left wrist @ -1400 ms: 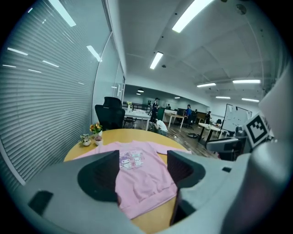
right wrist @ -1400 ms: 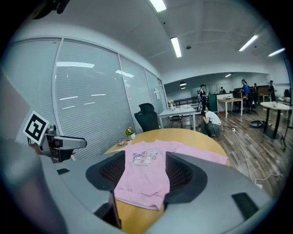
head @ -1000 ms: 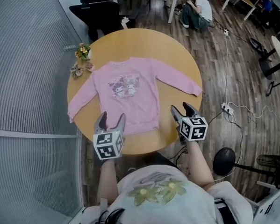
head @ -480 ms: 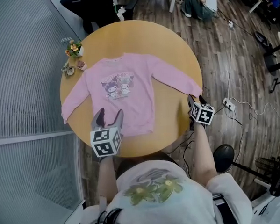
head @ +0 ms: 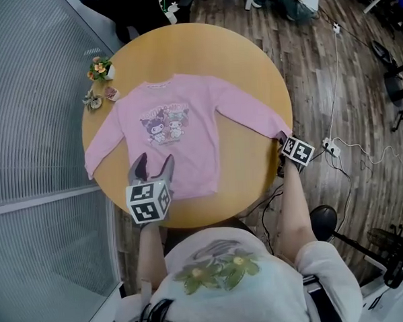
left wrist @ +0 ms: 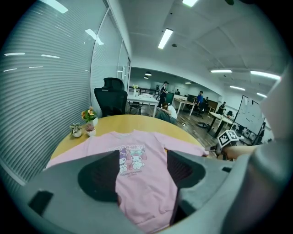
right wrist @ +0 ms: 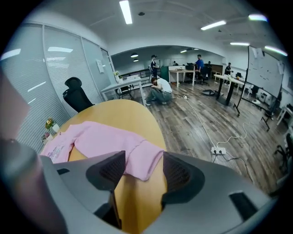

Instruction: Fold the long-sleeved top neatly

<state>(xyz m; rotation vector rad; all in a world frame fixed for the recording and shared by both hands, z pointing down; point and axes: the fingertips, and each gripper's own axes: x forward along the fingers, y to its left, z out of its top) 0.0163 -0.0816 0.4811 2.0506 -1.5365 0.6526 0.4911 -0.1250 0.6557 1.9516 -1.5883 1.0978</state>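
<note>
A pink long-sleeved top [head: 180,134] with a cartoon print lies flat, face up, on the round wooden table [head: 252,171], both sleeves spread out. My left gripper [head: 152,167] hovers open over the top's bottom hem [left wrist: 146,201], nothing between its jaws. At the table's right edge my right gripper [head: 282,138] is open, its jaws standing either side of the right sleeve's cuff [right wrist: 142,160]. The cuff lies on the table, not pinched.
Small flower pots [head: 99,81] stand at the table's far left edge, beside the left sleeve [head: 100,150]. A glass wall with blinds runs along the left. Cables and a power strip [head: 330,146] lie on the wooden floor to the right. People and desks are far behind.
My right gripper has moved from the near table edge out to the right, up to the right sleeve's cuff. My left gripper has stayed at the hem.
</note>
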